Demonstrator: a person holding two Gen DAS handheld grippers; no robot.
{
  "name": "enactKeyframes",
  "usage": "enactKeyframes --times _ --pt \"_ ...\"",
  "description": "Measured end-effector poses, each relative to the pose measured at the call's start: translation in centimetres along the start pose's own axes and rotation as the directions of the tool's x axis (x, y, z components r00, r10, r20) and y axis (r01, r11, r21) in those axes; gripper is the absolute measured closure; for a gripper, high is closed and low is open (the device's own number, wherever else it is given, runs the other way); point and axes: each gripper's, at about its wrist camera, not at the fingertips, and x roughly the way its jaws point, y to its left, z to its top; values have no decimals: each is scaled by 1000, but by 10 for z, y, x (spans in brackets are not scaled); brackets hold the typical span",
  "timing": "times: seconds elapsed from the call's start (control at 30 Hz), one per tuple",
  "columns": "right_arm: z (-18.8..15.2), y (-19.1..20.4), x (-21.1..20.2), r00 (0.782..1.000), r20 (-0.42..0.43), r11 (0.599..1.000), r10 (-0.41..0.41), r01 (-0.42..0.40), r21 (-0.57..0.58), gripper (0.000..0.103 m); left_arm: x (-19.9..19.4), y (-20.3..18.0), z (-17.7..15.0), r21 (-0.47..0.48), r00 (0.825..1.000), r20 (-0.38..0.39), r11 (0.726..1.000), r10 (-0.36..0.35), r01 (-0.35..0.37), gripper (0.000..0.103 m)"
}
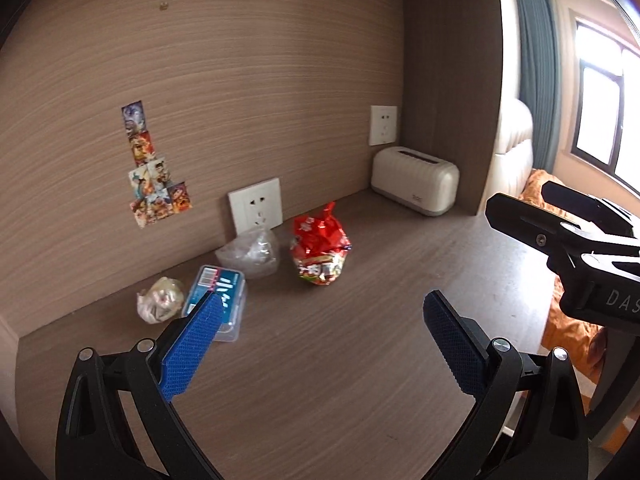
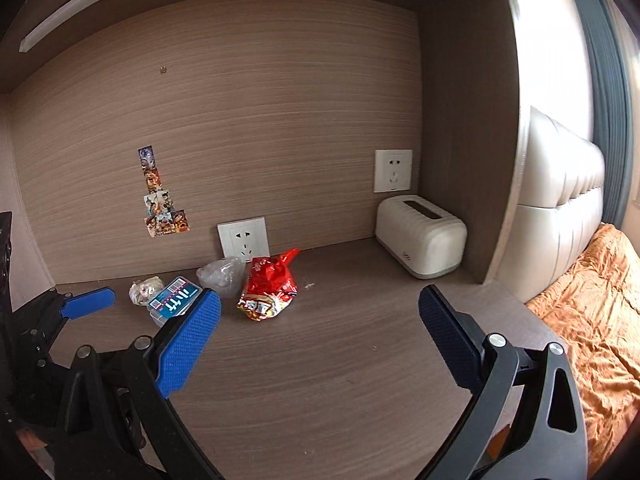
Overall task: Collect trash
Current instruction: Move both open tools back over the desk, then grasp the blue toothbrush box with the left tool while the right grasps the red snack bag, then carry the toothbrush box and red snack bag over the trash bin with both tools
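Several pieces of trash lie on the wooden desk near the back wall. A red snack bag (image 1: 321, 246) (image 2: 268, 290) sits in the middle, a crumpled clear plastic bag (image 1: 250, 254) (image 2: 222, 274) to its left, then a clear box with a blue label (image 1: 218, 300) (image 2: 174, 304), and a crumpled whitish wad (image 1: 160, 300) (image 2: 144, 290) furthest left. My left gripper (image 1: 324, 312) is open and holds nothing, short of the trash. My right gripper (image 2: 320, 312) is open too, also short of it. The left gripper's blue pad (image 2: 90, 302) shows at the left of the right wrist view.
A cream tissue box (image 1: 416, 186) (image 2: 422, 236) stands in the back right corner. Two wall sockets (image 1: 256, 210) (image 1: 383, 125) and a strip of stickers (image 1: 154, 164) are on the back panel. A bed with an orange cover (image 2: 592, 312) lies beyond the desk's right edge.
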Motion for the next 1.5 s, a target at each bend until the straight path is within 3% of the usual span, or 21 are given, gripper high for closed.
enactKeyframes --times 0.23,0.47,0.77,0.8,0.87,0.9,0.93,0.97,1.0,1.1,1.5 --pt "12 8 73 990 -63 991 127 -129 -44 4 43 32 7 -43 994 -50 994 99 -101 5" --pt "16 24 145 970 -142 974 196 -209 -84 4 95 62 9 -88 983 -115 984 143 -154 5" --pt "8 43 215 939 -266 960 218 -256 -117 4 142 84 -6 -119 970 -225 985 93 -122 6" --pt "7 45 220 937 -277 959 215 -256 -120 4 146 85 -8 -122 967 -238 985 86 -117 9" --pt "4 48 229 934 -300 960 194 -243 -136 4 156 86 -12 -115 956 -281 986 87 -123 28" --pt "3 50 234 928 -319 960 191 -244 -137 4 166 88 -15 -129 943 -328 986 56 -103 44" --pt "0 51 238 922 -337 959 193 -250 -135 7 166 89 -15 -129 945 -321 986 56 -103 47" --pt "-2 53 242 915 -355 958 189 -252 -140 32 166 89 -14 -130 947 -315 986 54 -100 47" --pt "-6 55 246 909 -376 956 180 -251 -151 39 169 89 -14 -126 945 -323 987 56 -102 47" --pt "-1 56 239 904 -372 948 210 -281 -147 48 165 88 -12 -140 951 -305 985 58 -105 47" --pt "48 38 142 965 -174 970 198 -219 -107 49 73 69 28 -113 990 -136 992 37 -52 47"
